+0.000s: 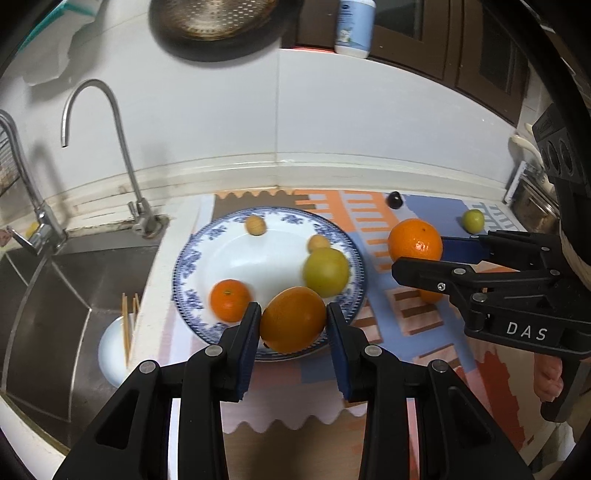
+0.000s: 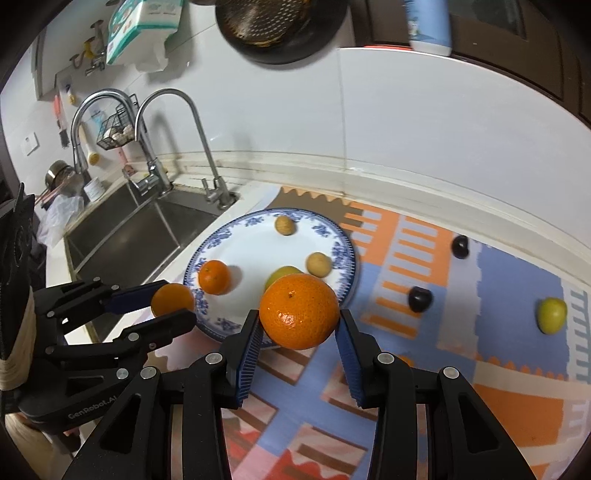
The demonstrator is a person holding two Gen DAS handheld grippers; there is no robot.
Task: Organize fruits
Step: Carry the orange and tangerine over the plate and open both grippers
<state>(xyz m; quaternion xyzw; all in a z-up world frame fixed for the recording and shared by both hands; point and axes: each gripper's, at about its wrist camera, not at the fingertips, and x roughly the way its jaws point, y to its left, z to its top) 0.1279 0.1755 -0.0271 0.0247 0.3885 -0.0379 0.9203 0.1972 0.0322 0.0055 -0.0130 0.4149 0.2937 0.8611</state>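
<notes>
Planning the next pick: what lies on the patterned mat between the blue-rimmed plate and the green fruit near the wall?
In the right wrist view, two dark plums lie between blue-rimmed plate and green fruit.

Two wrist views, angled down, close, sharing plate.

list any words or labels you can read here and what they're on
"DAS" in white letters on the black body of the right gripper, seen from the left wrist camera.
"GenRobot.AI" on the black body of the left gripper, seen from the right wrist camera.
The blue and white bottle on the ledge has a label too blurred to read.
The teal and white box has print too small to read.
</notes>
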